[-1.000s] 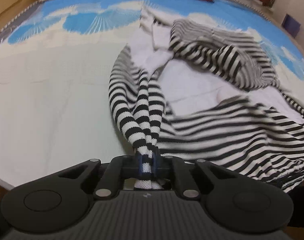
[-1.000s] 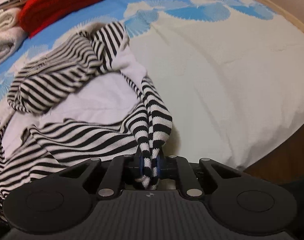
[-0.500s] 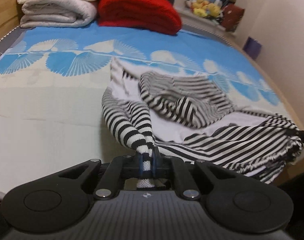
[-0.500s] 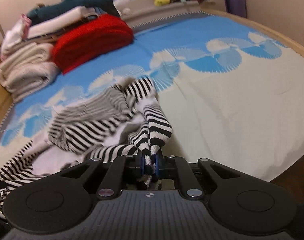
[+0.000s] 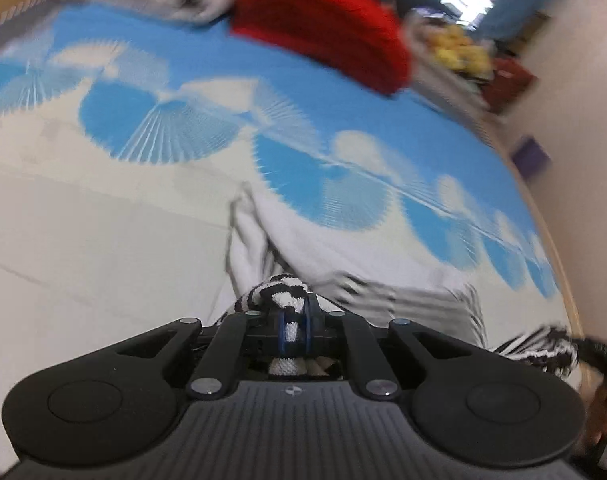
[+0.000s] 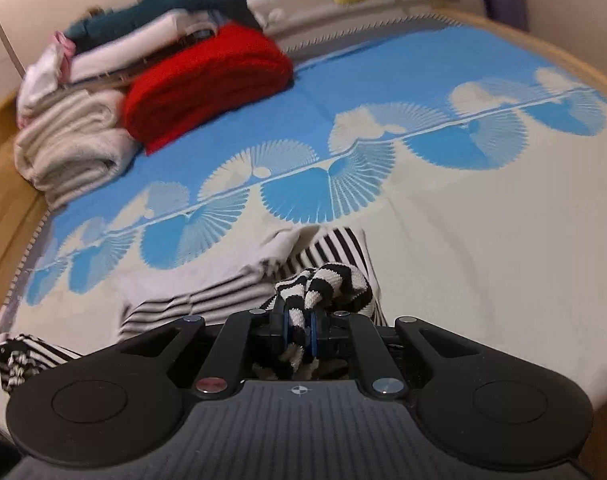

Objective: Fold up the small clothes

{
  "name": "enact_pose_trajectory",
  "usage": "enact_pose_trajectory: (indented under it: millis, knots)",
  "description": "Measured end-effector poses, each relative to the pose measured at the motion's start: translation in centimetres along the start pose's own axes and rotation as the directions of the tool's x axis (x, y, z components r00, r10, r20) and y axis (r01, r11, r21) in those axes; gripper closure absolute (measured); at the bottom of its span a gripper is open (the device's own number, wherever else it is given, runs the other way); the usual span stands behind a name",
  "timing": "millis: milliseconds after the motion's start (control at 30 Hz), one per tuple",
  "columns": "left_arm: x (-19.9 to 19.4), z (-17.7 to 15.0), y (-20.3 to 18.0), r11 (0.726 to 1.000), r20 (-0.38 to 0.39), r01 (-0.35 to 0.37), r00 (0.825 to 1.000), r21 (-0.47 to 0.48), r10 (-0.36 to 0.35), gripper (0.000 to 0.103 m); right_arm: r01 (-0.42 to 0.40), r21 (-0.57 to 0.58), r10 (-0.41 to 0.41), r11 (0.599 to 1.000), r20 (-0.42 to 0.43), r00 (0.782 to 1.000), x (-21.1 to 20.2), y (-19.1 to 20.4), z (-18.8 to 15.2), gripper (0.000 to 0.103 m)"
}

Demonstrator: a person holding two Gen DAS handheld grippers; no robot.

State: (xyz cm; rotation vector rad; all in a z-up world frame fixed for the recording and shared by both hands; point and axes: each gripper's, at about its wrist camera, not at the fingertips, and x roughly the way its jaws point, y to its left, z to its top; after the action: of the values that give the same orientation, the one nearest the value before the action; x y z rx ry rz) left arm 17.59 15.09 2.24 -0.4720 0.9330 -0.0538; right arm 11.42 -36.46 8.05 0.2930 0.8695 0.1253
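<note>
Left wrist view: left gripper [image 5: 293, 326] fingers are clamped on a bunched end of the striped garment [image 5: 403, 300]; right gripper [image 6: 300, 330] likewise. The garment trails across the bed [image 6: 483, 240]. Step: spreading before folding. Next, lay it flat.

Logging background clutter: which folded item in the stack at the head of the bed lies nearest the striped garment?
The red knit blanket: it sits lowest and foremost, beside the cream roll, bright red among pale and teal pieces.
</note>
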Motion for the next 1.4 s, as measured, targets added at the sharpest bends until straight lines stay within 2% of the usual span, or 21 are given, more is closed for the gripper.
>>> enact_pose_trajectory:
  millis: [33, 133, 200, 233, 267, 367, 433, 500, 633, 667, 700, 767, 867, 933, 967, 1033, 1067, 1167, 1233, 1300, 1400]
  knots:
    - [2.0, 0.7, 0.5, 1.0, -0.013, -0.001, 1.0, -0.026, 0.001, 0.088, 0.01, 0.001, -0.01, 1.0, -0.024, 1.0, 2.6, -0.4, 1.2, 0.091]
    - [4.1, 0.8, 0.6, 0.982, -0.007, -0.116, 0.993, -0.146, 0.117, 0.082, 0.112, -0.01, -0.113, 0.994, -0.082, 0.99, 8.7, -1.1, 3.0, 0.086]
    - [3.2, 0.3, -1.3, 0.987, 0.072, -0.095, 0.992, -0.127, 0.105, 0.062, 0.153, -0.012, -0.153, 0.988, -0.088, 0.984, 10.5, -1.1, 2.4, 0.086]
    - [2.7, 0.1, -2.2, 0.989, 0.114, -0.117, 0.985, -0.093, 0.127, 0.048, 0.16, 0.003, -0.159, 0.987, -0.079, 0.984, 10.8, -1.1, 1.8, 0.084]
    - [2.3, -0.2, -3.3, 0.986, 0.163, -0.16, 0.973, -0.042, 0.165, 0.043, 0.171, 0.024, -0.168, 0.985, -0.082, 0.982, 10.9, -1.0, 1.3, 0.082]
    - [1.5, -1.1, -5.0, 0.959, 0.259, -0.278, 0.932, 0.062, 0.254, 0.043, 0.188, 0.045, -0.187, 0.981, -0.019, 0.982, 11.1, -0.1, 0.9, 0.081]
    - [0.8, -1.6, -4.7, 0.958, 0.301, -0.285, 0.917, 0.042, 0.26, 0.043, 0.217, 0.0, -0.217, 0.976, 0.005, 0.976, 11.6, 0.4, 0.8, 0.081]
    - [0.4, -1.9, -4.3, 0.964, 0.306, -0.266, 0.92, 0.023, 0.247, 0.044, 0.228, -0.033, -0.227, 0.973, 0.032, 0.973, 11.6, 0.8, 0.8, 0.081]
    - [0.3, -3.1, -4.8, 0.964, 0.303, -0.258, 0.925, 0.058, 0.229, 0.044, 0.202, -0.016, -0.201, 0.979, 0.048, 0.978, 10.2, 0.3, 1.1, 0.08]
    - [0.3, -3.3, -5.0, 0.964, 0.304, -0.255, 0.926, 0.069, 0.223, 0.044, 0.204, -0.01, -0.204, 0.979, 0.05, 0.978, 9.9, 0.1, 1.2, 0.076]
    - [0.2, -3.4, -5.2, 0.965, 0.305, -0.252, 0.927, 0.077, 0.218, 0.044, 0.211, 0.005, -0.211, 0.977, 0.062, 0.976, 9.5, -0.3, 1.3, 0.068]
    - [0.1, -3.9, -5.6, 0.967, 0.311, -0.241, 0.928, 0.087, 0.204, 0.044, 0.234, 0.057, -0.238, 0.971, 0.091, 0.967, 8.5, -1.4, 1.7, 0.061]
    - [0.1, -4.3, -6.1, 0.963, 0.329, -0.24, 0.925, 0.121, 0.19, 0.044, 0.243, 0.099, -0.253, 0.965, 0.106, 0.962, 7.4, -2.9, 1.9, 0.061]
    - [-0.3, -4.4, -6.3, 0.959, 0.341, -0.244, 0.922, 0.143, 0.183, 0.044, 0.249, 0.082, -0.258, 0.965, 0.119, 0.959, 6.7, -3.3, 1.7, 0.061]
    - [-0.5, -4.3, -6.1, 0.962, 0.335, -0.231, 0.927, 0.146, 0.172, 0.044, 0.242, 0.071, -0.249, 0.968, 0.126, 0.96, 6.4, -3.4, 1.7, 0.061]
    - [-0.7, -3.3, -5.5, 0.974, 0.288, -0.188, 0.946, 0.128, 0.145, 0.047, 0.221, 0.032, -0.223, 0.975, 0.142, 0.964, 5.8, -3.3, 1.5, 0.061]
    - [-0.7, -2.5, -5.2, 0.973, 0.265, -0.19, 0.952, 0.127, 0.152, 0.053, 0.212, 0.005, -0.21, 0.977, 0.151, 0.966, 5.6, -3.2, 1.5, 0.061]
    - [-0.7, -0.3, -4.7, 0.952, 0.211, -0.251, 0.954, 0.178, 0.212, 0.058, 0.188, -0.075, -0.174, 0.979, 0.165, 0.971, 4.9, -3.0, 1.1, 0.061]
    - [-1.2, 0.8, -4.1, 0.948, 0.205, -0.237, 0.959, 0.212, 0.194, 0.062, 0.172, -0.1, -0.156, 0.98, 0.148, 0.977, 5.0, -3.0, 0.8, 0.061]
    - [-1.7, 1.4, -3.6, 0.943, 0.213, -0.219, 0.963, 0.251, 0.167, 0.062, 0.149, -0.133, -0.132, 0.98, 0.123, 0.984, 5.0, -3.0, 0.4, 0.061]
    - [-1.1, 0.8, -2.1, 0.949, 0.2, -0.132, 0.977, 0.287, 0.075, 0.062, 0.098, -0.175, -0.087, 0.98, 0.071, 0.994, 5.1, -3.0, -0.3, 0.06]
